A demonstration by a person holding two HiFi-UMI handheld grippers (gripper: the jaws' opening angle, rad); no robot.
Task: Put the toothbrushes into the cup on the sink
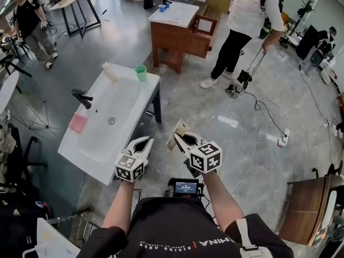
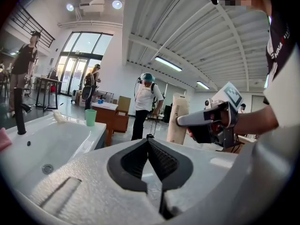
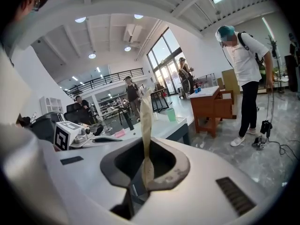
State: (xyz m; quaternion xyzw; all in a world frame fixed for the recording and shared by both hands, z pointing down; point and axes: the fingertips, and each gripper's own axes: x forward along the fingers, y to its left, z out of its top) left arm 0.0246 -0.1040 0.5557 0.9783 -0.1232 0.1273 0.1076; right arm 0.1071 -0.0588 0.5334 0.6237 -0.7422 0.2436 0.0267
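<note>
A white sink [image 1: 80,156] stands at the left, with a green cup [image 1: 141,72] on its far right corner. A pale toothbrush pack [image 1: 110,72] lies on the rim beside the cup. My right gripper [image 1: 180,136] hovers over the floor to the right of the sink's near end, shut on a flat beige toothbrush pack [image 1: 175,134] that stands up from the jaws [image 3: 146,121]. My left gripper [image 1: 145,141] is shut and empty at the sink's near right corner. In the left gripper view the cup [image 2: 90,117] is far ahead and the held pack [image 2: 178,118] is to the right.
A black faucet [image 1: 81,98] and a pink block [image 1: 78,122] sit on the sink's left rim. A wooden desk [image 1: 177,28] stands beyond the sink, with a person [image 1: 244,31] beside it. Cables [image 1: 258,106] cross the floor on the right. A wooden table [image 1: 309,208] is at the lower right.
</note>
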